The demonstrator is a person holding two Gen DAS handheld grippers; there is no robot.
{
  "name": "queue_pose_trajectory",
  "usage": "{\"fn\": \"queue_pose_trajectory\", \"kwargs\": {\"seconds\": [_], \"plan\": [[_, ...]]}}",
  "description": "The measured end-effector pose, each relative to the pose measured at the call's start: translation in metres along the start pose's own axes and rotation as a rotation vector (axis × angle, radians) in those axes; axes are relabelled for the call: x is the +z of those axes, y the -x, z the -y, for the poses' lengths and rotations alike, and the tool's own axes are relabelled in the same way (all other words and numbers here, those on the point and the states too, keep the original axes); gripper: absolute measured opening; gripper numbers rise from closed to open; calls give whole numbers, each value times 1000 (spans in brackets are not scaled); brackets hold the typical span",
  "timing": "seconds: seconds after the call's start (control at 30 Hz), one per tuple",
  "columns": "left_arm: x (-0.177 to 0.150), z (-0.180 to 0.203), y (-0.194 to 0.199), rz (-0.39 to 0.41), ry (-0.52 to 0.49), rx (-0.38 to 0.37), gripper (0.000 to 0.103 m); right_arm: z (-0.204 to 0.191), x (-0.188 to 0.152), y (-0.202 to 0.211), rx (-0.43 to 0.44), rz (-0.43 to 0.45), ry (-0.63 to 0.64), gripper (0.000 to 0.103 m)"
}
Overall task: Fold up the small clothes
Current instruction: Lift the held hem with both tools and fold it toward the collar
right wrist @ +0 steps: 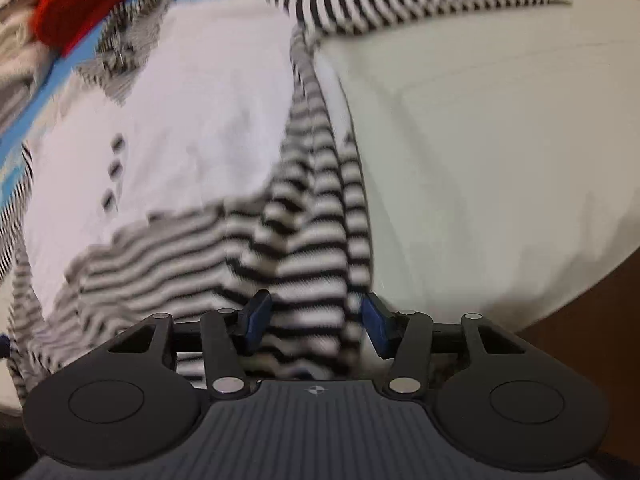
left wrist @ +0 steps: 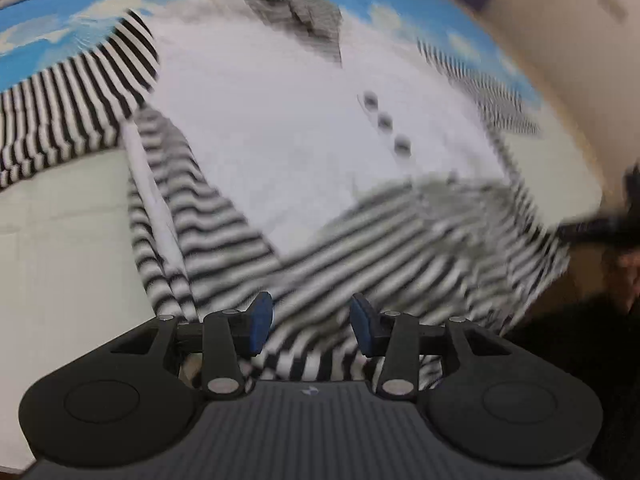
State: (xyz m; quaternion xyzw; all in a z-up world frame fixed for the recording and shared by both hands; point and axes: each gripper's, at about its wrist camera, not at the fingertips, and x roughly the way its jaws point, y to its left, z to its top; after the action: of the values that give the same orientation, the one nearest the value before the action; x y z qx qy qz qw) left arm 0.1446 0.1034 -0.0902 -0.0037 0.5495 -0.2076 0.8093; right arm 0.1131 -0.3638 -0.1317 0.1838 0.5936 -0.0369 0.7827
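A: L gripper: pads apart, nothing pinched, striped hem under the gap. Pointing steeply down.
B: R gripper same? 
A: Yep, pads apart, striped cloth bunched under and between but not pressed. No clamp visible either side.
B: Garment location?
A: Small shirt, white body w/ black-white striped sleeves and hem, lying face up on pale table. Three dark buttons on front. One striped sleeve stretched out flat to the side, far end reaching the blue cloud-print sheet. Red item + other clothes further back, well apart.
B: Step in hand?
A: Prob. re-gripping bottom hem for a fold upward. Judgement only, heavy blur.
B: Tips for doing well?
A: Close each side on hem corners, not mid-hem; grab both layers. Keep both ends level so fold line stays straight. Tuck long sleeve in first, otherwise sticking out of the stack. Lift low, lay over, avoid dragging the body.
B: Risks?
A: Single layer grab, skewed fold, bunched pleats near R side staying creased.
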Motion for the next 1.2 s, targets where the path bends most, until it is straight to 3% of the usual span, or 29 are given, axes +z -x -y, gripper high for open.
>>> {"fn": "queue_pose_trajectory", "kwargs": {"seconds": [0.03,0.07,0.1,0.13,0.27,0.37,0.43,0.5,0.57,0.63,0.73,0.8,0.83,0.97,1.03,1.1,1.13,1.2], "plan": [[-5,2,-7,-45,-26,41,47,1,-2,-1,-14,-3,14,23],[-10,3,-16,-105,-58,107,45,1,-3,0,-33,1,30,15],[-15,4,-23,-145,-99,166,35,3,-4,2,-35,5,31,8],[-19,9,-23,-145,-151,203,33,7,-5,4,-27,2,14,5],[-20,15,-18,-142,-159,218,33,14,-10,7,-59,3,19,4],[-12,14,-6,-66,-118,184,39,6,-13,11,-83,30,81,5],[-6,19,3,0,-101,149,43,-2,-12,18,-94,97,120,9],[2,23,8,44,-89,122,45,-13,-12,33,-108,217,178,17],[7,28,5,48,-88,116,46,-25,-14,47,-85,319,248,25],[9,35,-2,31,-98,123,46,-37,-16,50,-31,352,313,26],[9,36,-18,-33,-110,149,49,-47,-17,26,26,216,352,26],[2,33,-30,-127,-129,205,53,-47,-21,-1,-80,64,386,27],[-2,33,-36,-166,-154,240,53,-44,-23,-8,-117,41,401,26],[1,34,-24,-96,-163,226,54,-53,-18,0,-139,67,400,26],[4,29,-15,-59,-123,190,56,-55,-22,13,-109,138,397,27],[6,22,-18,-93,-89,215,57,-61,-27,19,-108,184,407,29],[5,19,-24,-121,-90,247,57,-63,-27,16,-135,174,411,30],[5,22,-29,-139,-122,265,57,-61,-26,-1,-211,73,408,33]]}}
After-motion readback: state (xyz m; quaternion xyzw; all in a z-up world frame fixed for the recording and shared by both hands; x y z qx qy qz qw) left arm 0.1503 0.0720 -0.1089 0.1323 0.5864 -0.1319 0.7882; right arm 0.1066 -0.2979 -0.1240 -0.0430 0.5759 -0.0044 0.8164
